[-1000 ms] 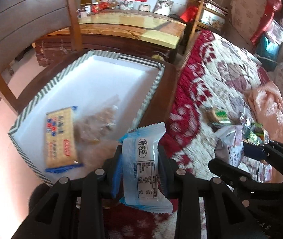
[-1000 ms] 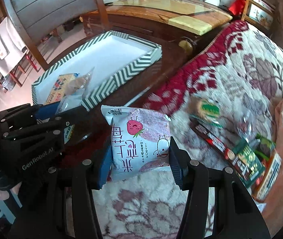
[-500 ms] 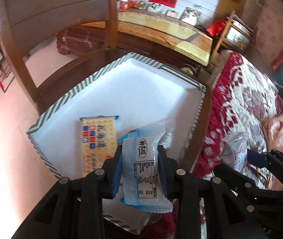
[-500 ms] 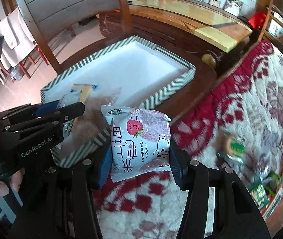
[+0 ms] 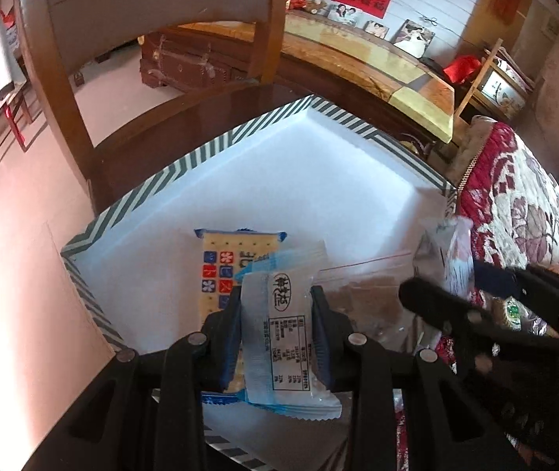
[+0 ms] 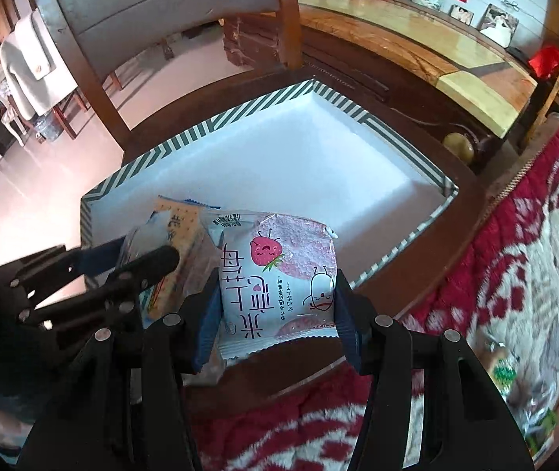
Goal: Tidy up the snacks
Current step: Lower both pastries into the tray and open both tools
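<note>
My left gripper [image 5: 275, 314] is shut on a white-and-blue snack packet [image 5: 283, 337], held above the near part of a white box with a green-striped rim [image 5: 185, 165]. In the box lie a yellow cracker pack [image 5: 222, 267] and a clear bag of brown snacks [image 5: 369, 298]. My right gripper [image 6: 277, 298] is shut on a pink strawberry snack packet [image 6: 277, 274] over the box's near edge [image 6: 397, 251]. Each gripper shows in the other's view: the right gripper [image 5: 475, 290] at right, the left gripper [image 6: 122, 259] at left. The cracker pack [image 6: 181, 219] peeks out behind the pink packet.
The box sits on a dark wooden table [image 5: 153, 129] with a wooden chair [image 5: 83, 39] behind it. A red floral blanket [image 6: 534, 235] lies to the right with several more snack packs [image 6: 507, 376]. A long wooden counter [image 6: 416, 51] stands at the back.
Both grippers have carried their packets from over the blanket leftward to above the box. Each packet has stayed gripped the same way throughout.
</note>
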### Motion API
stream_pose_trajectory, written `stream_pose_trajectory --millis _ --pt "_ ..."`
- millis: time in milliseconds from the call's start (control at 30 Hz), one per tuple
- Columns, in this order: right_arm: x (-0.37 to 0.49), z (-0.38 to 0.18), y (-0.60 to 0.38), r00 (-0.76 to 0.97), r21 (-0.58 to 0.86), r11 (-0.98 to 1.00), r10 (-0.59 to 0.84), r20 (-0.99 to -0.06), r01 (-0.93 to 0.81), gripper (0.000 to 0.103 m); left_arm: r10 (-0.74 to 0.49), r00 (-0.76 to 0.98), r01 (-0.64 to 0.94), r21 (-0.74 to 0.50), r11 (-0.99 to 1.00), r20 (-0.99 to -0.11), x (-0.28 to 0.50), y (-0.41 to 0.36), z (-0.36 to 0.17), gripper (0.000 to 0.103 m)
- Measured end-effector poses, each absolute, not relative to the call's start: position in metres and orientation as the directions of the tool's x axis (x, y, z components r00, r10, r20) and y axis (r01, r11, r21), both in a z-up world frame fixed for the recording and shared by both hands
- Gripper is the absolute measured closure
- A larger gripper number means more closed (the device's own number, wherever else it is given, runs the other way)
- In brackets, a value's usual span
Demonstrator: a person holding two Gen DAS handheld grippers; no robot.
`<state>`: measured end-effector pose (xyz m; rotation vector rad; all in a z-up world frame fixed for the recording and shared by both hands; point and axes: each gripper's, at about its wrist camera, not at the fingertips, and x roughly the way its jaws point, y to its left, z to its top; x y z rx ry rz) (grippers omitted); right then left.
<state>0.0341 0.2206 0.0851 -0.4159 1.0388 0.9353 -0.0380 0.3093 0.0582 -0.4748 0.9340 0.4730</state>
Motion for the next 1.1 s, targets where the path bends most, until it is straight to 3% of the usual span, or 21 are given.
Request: stream_pose_trajectory --millis 533,567,633,667,700,900,1100 --pt "0.064 0.058 0.267 0.129 0.130 0.541 0.414 -0.901 -0.831 0.052 0.187 0.465 -0.602 -0.154 0.783 -0.866 -0.033 0.318 0.047 0.068" --pt "0.065 0.056 0.269 0.124 0.132 0.542 0.410 -0.904 -0.830 0.052 0.188 0.462 -0.601 -0.150 0.785 -0.867 -0.032 0.317 0.046 0.066" --pt "0.067 0.052 0.273 0.117 0.133 0.541 0.403 -0.908 -0.830 0.052 0.192 0.459 -0.602 -0.145 0.786 -0.867 -0.032 0.317 0.046 0.049" --pt "0.068 0.049 0.274 0.112 0.135 0.541 0.398 -0.910 -0.830 0.051 0.190 0.455 -0.602 -0.143 0.785 -0.870 -0.031 0.317 0.046 0.034" --pt "0.069 0.046 0.276 0.102 0.138 0.540 0.391 -0.915 -0.830 0.051 0.184 0.454 -0.598 -0.145 0.789 -0.872 -0.030 0.316 0.045 0.029" --pt "0.076 0.043 0.269 0.083 0.188 0.572 0.413 -0.907 -0.798 0.048 0.188 0.441 -0.607 -0.137 0.783 -0.878 -0.029 0.317 0.043 0.020" --pt "0.072 0.076 0.229 0.168 0.220 0.615 0.509 -0.844 -0.757 0.048 0.226 0.476 -0.584 -0.113 0.804 -0.850 -0.034 0.306 0.051 0.018"
